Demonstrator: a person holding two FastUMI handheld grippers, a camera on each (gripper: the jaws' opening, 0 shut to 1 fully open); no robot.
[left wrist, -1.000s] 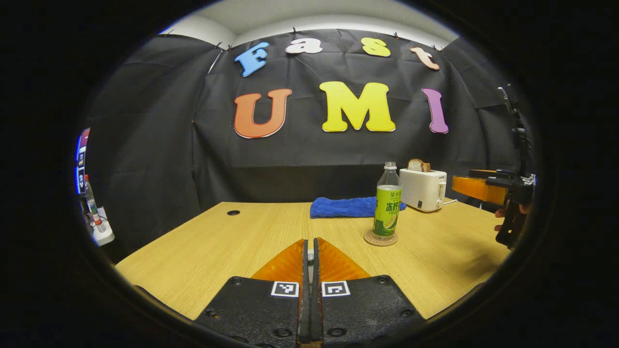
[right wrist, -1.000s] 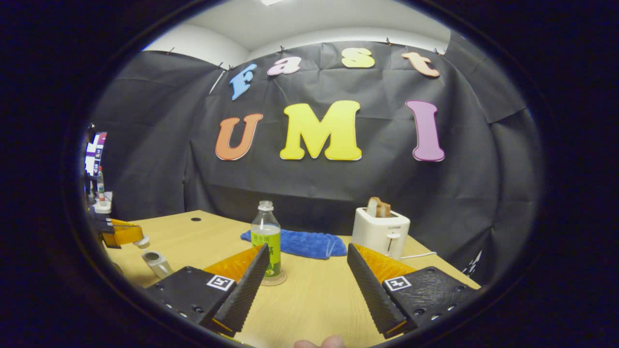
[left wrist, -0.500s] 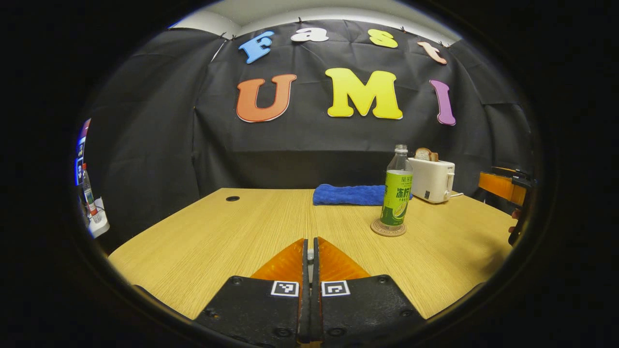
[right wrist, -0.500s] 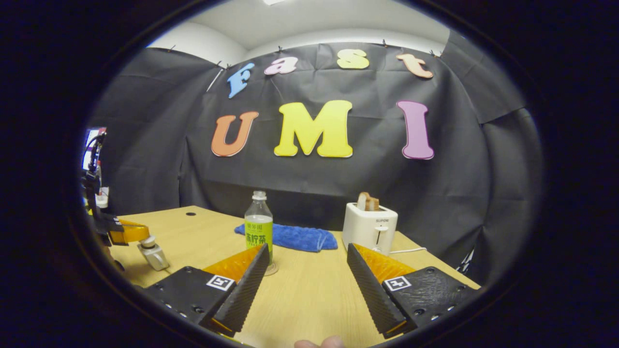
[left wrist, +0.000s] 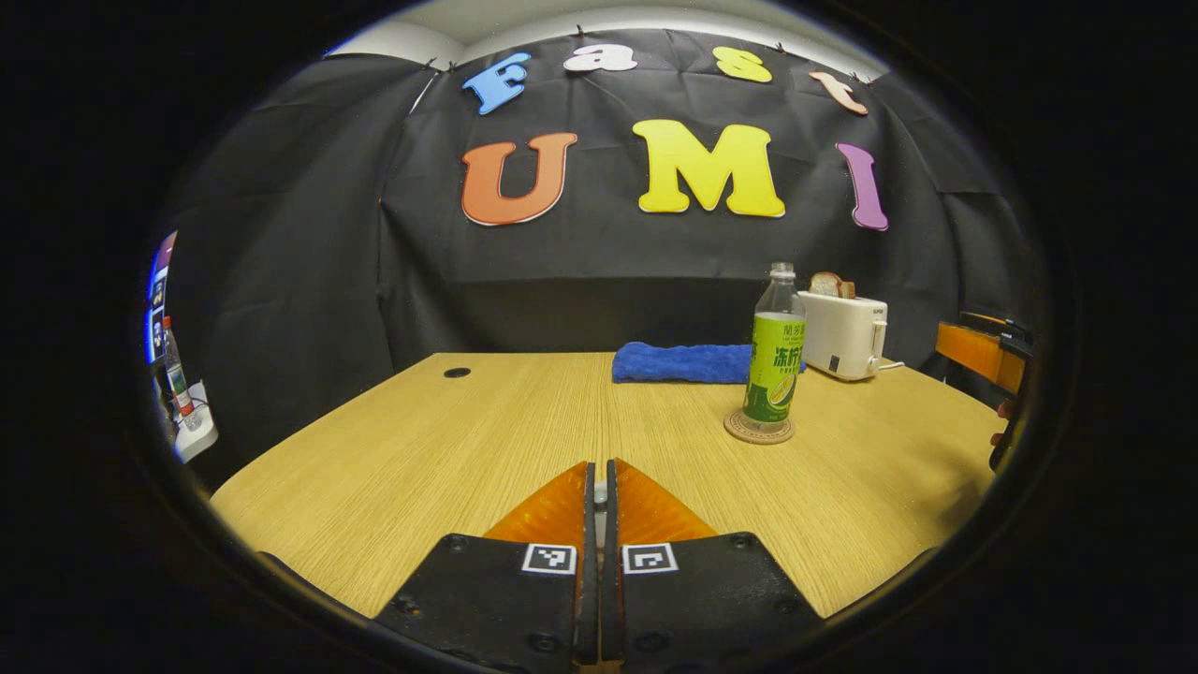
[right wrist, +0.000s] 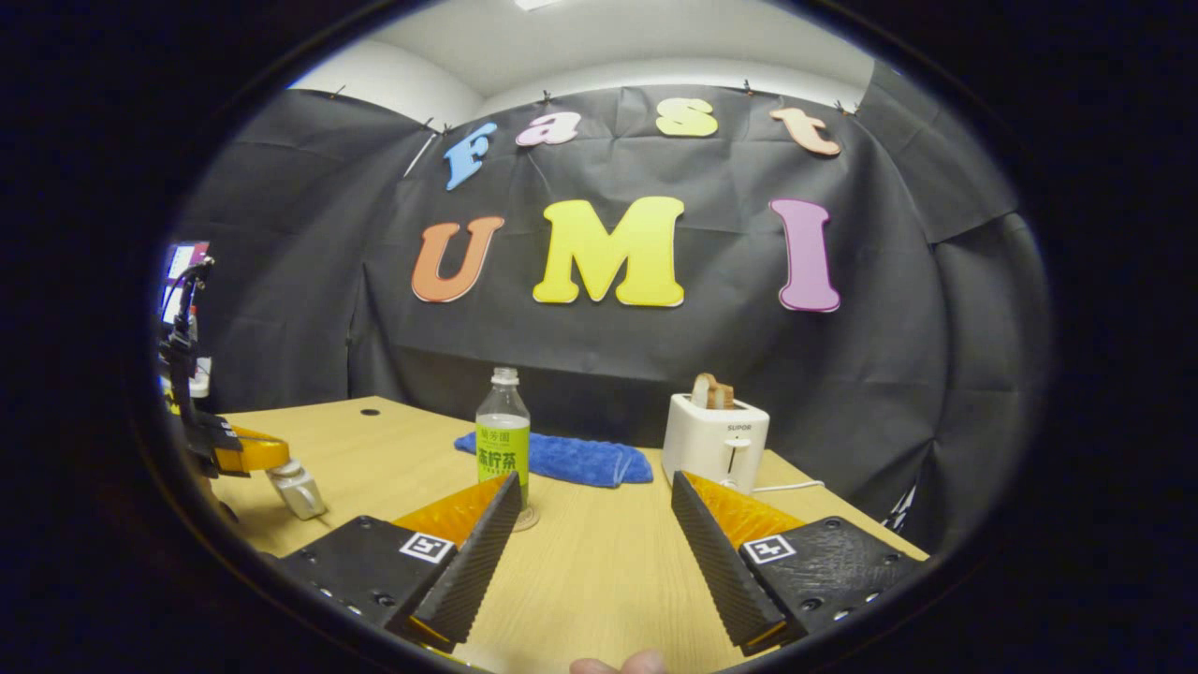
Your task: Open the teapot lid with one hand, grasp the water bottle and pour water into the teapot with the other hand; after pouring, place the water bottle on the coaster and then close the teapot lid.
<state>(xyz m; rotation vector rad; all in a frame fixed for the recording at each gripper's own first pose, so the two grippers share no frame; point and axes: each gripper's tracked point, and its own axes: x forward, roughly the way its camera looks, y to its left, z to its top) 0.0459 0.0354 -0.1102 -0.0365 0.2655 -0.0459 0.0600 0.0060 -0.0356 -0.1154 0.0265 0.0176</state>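
While water bottle (left wrist: 775, 351) stands upright on coaster (left wrist: 758, 429) near blue towel (left wrist: 681, 362) and toaster (left wrist: 843, 333), we hold left gripper (left wrist: 600, 487) pressed closed over table (left wrist: 449, 449), right gripper (right wrist: 596, 510) spread wide, empty.

Your left gripper (left wrist: 599, 482) seats each finger in a pebble-textured plate (left wrist: 496, 599). Each plate carries one square black-and-white marker (left wrist: 549, 559) near its front edge and round screws (left wrist: 455, 543) at its corners. Your right gripper (right wrist: 595, 477) has the same plates, markers and screws, and its fingers (right wrist: 468, 562) have finely ribbed inner faces. In the right gripper view, the left gripper has a black frame (right wrist: 180, 360) with a thin black cable (right wrist: 184, 285) looping above it.
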